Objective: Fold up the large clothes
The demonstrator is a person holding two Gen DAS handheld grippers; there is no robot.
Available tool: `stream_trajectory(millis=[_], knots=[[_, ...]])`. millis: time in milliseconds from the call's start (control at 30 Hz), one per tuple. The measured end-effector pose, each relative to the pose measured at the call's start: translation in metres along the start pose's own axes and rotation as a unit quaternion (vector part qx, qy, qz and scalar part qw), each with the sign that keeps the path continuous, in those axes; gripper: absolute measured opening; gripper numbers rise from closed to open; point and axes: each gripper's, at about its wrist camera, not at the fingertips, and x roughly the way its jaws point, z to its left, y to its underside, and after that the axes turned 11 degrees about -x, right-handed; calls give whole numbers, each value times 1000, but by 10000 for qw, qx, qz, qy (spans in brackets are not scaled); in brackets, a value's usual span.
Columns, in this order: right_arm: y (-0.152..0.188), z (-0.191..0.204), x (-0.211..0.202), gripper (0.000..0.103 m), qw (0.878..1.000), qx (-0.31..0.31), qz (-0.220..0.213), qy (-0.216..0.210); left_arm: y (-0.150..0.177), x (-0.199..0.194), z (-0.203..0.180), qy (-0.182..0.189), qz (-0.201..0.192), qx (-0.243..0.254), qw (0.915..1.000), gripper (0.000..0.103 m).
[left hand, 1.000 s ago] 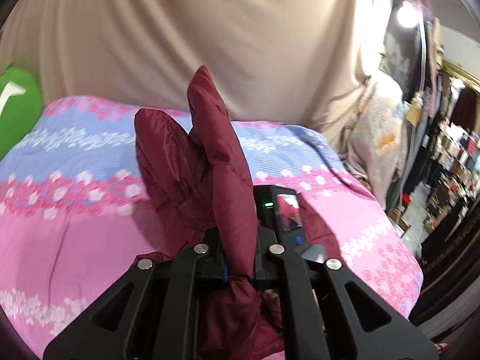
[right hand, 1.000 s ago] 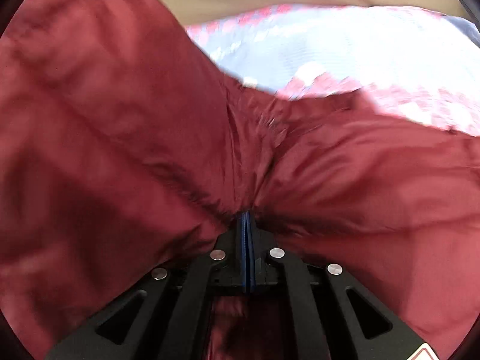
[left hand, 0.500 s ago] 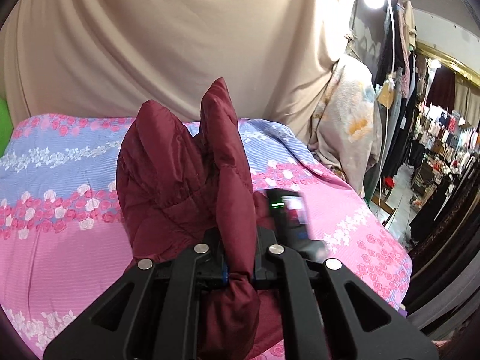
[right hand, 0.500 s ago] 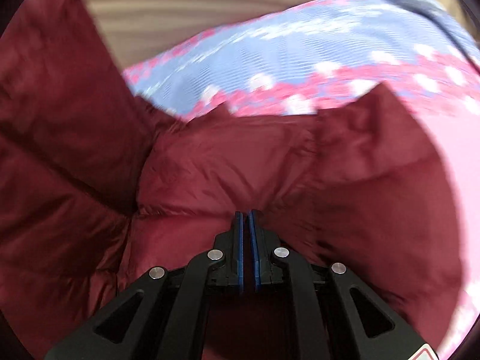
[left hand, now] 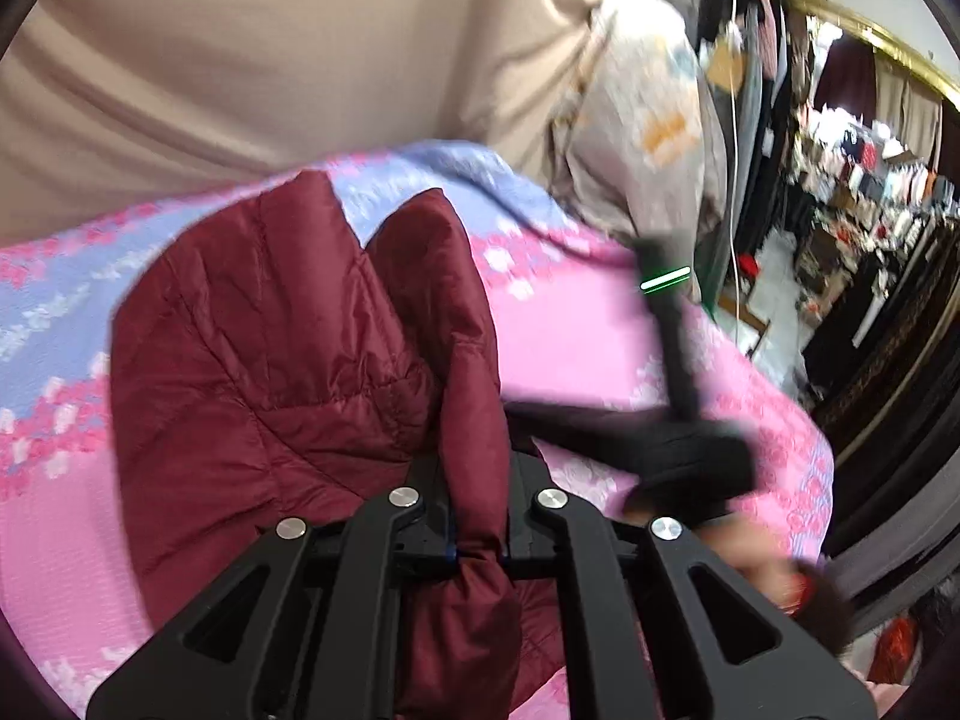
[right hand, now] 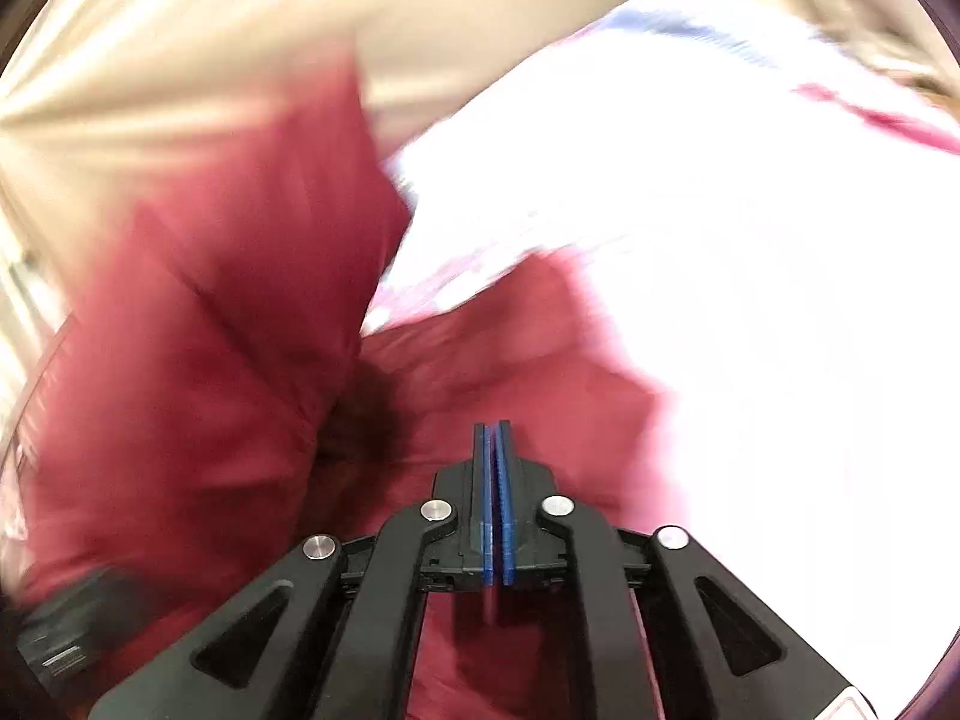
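Maroon quilted jacket (left hand: 270, 372) hangs bunched over the pink-and-blue floral bedspread (left hand: 588, 336), carried by both your tools. Your left gripper (left hand: 477, 516) pinches a thick fold; your right gripper (right hand: 493, 498) has its blue pads pressed together on a thin edge of cloth. Keep both pinches firm, hold the two corners level, and lower the jacket flat before letting go, so the fold lands square.

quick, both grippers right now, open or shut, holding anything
left gripper: shut on a fold of the maroon puffer jacket.
right gripper: shut, with a thin edge of the same jacket pinched between the pads.
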Motion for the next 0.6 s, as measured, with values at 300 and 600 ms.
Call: stream_trajectory(millis=[300, 600], knots=[[31, -32, -74, 9, 9966, 125, -423, 698, 31, 86, -22, 170, 763, 115, 9969, 50], [38, 5, -129, 63, 9909, -657, -1079, 463, 4, -42, -8, 339, -556, -26, 9979, 93]])
